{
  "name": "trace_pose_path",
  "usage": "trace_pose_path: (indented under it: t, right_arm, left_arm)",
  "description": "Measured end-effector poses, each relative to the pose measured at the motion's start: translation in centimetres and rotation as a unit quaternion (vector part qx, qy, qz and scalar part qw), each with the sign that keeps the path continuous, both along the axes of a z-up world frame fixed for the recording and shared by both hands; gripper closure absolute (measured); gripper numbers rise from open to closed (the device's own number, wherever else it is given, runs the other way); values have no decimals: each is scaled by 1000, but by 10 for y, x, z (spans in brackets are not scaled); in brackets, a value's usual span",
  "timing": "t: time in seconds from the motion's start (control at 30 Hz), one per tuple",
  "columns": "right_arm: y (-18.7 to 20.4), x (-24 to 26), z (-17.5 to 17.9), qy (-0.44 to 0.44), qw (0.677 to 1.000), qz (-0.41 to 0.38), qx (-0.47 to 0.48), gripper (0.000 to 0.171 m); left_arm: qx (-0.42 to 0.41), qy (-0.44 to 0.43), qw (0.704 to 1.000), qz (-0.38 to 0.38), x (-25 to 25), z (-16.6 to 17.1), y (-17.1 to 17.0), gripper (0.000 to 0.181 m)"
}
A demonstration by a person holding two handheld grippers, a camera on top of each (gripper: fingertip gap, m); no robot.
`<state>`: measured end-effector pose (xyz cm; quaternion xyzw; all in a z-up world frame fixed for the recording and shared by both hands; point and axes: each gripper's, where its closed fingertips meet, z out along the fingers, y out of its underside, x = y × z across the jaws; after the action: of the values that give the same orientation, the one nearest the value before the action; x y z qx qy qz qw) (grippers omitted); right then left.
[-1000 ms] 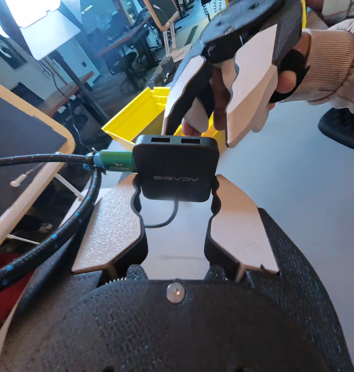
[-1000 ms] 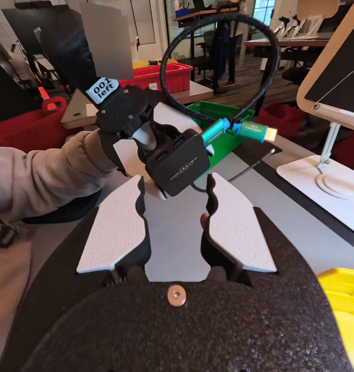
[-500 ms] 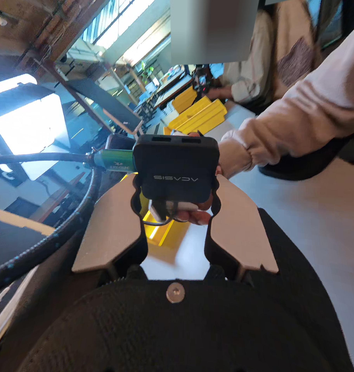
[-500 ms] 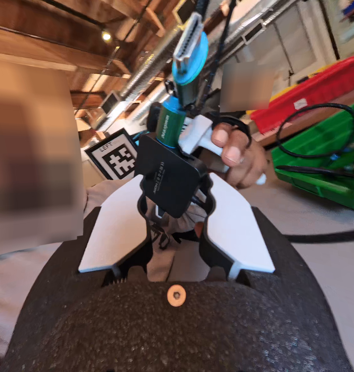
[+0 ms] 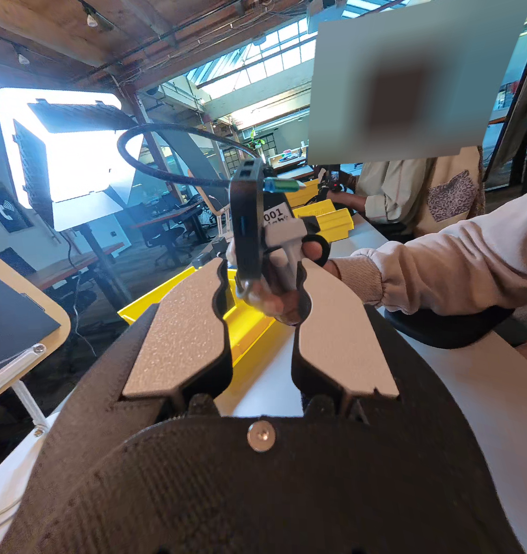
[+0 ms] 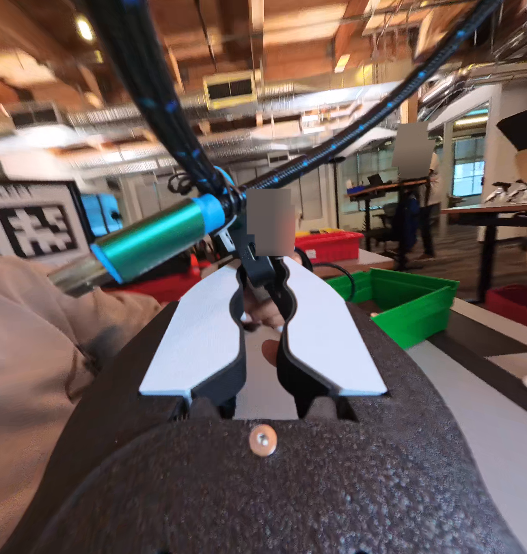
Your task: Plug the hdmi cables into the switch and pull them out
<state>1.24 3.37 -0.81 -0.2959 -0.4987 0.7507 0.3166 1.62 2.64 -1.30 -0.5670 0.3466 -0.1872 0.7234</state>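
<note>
The small flat black HDMI switch (image 6: 251,254) is up in the air, well above the grey worktop (image 5: 466,389). It is turned so that both cameras see only its thin edge. The white-fingered right tool (image 6: 262,277) is clenched on the switch's lower edge and carries it alone.

From the switch a black braided cable with blue flecks (image 5: 166,156) arches up and loops back. Its free green metal plug with blue collars (image 6: 154,242) hangs just beside the switch, on the right-hand camera's left. The plug's long axis slopes down and away from the switch, so its bare metal tip points towards the person's beige sleeve (image 6: 31,344), not at any port. The cable's other end seems to go into the switch, but a masked patch covers that spot.

The grey-fingered left tool (image 5: 262,263) is released and empty. Its fingers stand wide apart, and the switch's lower end sits near their tips with no contact. Being free and close to the switch, it looks the likelier one to take the loose plug. I judge the plug would have to be turned nearly end for end before its tip faces a port.

Below the switch sit a yellow plastic bin (image 5: 250,329) and a green plastic bin (image 6: 406,299).
</note>
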Motion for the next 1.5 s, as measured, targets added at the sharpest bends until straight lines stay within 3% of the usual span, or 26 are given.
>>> trace_pose_path:
  t: [0.17,0.3,0.5,0.67,0.8,0.97,1.17,1.2,1.4,1.5]
  right_arm:
    - [-29,-16,-45,-39,971,-57,230,153]
    - [-28,-17,-48,-49,959,-74,268,154]
    - [47,1,-86,-184,918,-132,324,150]
    - [101,29,-42,-146,898,-260,322,149]
    - [70,34,-31,-138,855,-271,420,149]
    - [37,4,-66,-161,758,-271,571,149]
    - [29,-32,-109,-185,682,-259,659,148]
    - [30,-35,-112,-178,672,-262,669,158]
    - [21,-30,-106,-180,717,-225,634,158]
    - [20,-24,-104,-192,724,-205,630,158]
  left_arm:
    - [34,104,994,9,17,-10,-8,160]
    - [49,213,975,45,11,-22,-9,161]
    - [64,297,938,168,-44,-14,-3,162]
    - [29,327,917,228,-75,-24,8,162]
    - [-15,345,908,237,-77,-49,23,162]
    - [-64,413,875,245,-68,-84,36,162]
    - [-79,452,864,206,-48,-103,33,162]
    - [-80,453,866,194,-45,-104,31,162]
    - [-114,455,863,186,-55,-108,27,161]
    - [-137,440,870,174,-53,-113,26,162]
